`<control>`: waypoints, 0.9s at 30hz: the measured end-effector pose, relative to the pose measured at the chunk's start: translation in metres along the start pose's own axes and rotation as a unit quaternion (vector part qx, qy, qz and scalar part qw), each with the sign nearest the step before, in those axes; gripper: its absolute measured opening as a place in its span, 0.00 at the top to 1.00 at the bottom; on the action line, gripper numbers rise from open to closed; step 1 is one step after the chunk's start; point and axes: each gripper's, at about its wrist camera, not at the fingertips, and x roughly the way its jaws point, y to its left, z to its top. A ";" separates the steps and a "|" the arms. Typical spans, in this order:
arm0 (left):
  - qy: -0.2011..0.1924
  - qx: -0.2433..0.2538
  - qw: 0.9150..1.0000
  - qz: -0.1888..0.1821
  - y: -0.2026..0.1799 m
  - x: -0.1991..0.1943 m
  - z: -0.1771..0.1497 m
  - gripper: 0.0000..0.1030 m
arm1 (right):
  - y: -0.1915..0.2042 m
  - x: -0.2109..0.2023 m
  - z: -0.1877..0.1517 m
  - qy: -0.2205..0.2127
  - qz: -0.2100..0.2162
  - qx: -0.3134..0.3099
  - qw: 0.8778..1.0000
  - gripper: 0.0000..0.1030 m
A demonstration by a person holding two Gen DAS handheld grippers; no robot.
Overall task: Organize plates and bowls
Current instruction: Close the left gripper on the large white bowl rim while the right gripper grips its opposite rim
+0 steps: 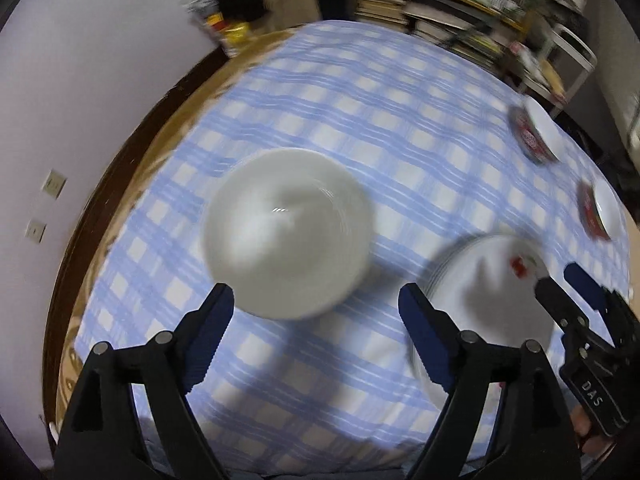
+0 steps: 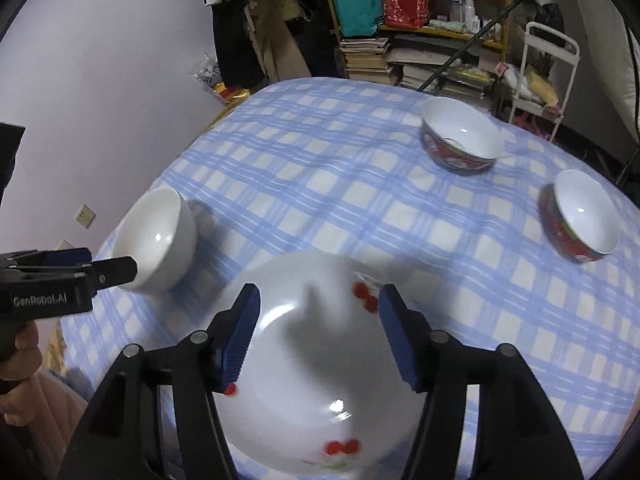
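**Four dishes on the checked cloth, both grippers open above them**

The left gripper (image 1: 316, 306) hangs over the near part of the surface (image 1: 360, 128) with its fingers (image 1: 216, 320) spread wide and holding nothing. Just beyond them sits the white bowl (image 1: 286, 232), mouth up; in the right wrist view this bowl (image 2: 154, 236) appears at the near left, its opening leaning toward the camera through the lens.

The right gripper (image 2: 318, 332) is also open, its fingers (image 2: 244, 332) standing apart over the plate (image 2: 320, 368), which lies flat at the near edge, face up, with red cherry marks on its rim. Whether the fingers touch it cannot be told. The left view shows the same plate (image 1: 484, 292) at the near right, blurred, with the right gripper's tips at its far right rim.

Two red-patterned bowls stand upright, well apart, on the right: the far bowl (image 2: 460, 136) and the right bowl (image 2: 580, 216). The left view catches them only at its rim, distorted: far bowl (image 1: 536, 132), right bowl (image 1: 600, 212).

Only the right view shows the bookshelf (image 2: 420, 36) sharply and the left gripper (image 2: 116, 270) from the side, with the hand (image 2: 24, 344) behind it.
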 end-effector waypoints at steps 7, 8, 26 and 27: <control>0.014 -0.044 0.999 0.013 0.055 0.018 0.014 0.19 | 0.034 0.025 0.027 0.003 0.036 -0.002 0.999 0.37; 0.014 -0.048 0.999 0.013 0.061 0.021 0.015 0.19 | 0.040 0.030 0.031 0.004 0.041 -0.005 0.999 0.36; 0.050 -0.028 0.998 -0.018 0.094 0.078 0.026 0.45 | 0.120 0.118 0.064 0.112 0.063 -0.056 0.990 0.28; 0.058 -0.027 0.998 -0.028 0.094 0.082 0.026 0.51 | 0.120 0.122 0.065 0.122 0.060 -0.051 0.989 0.38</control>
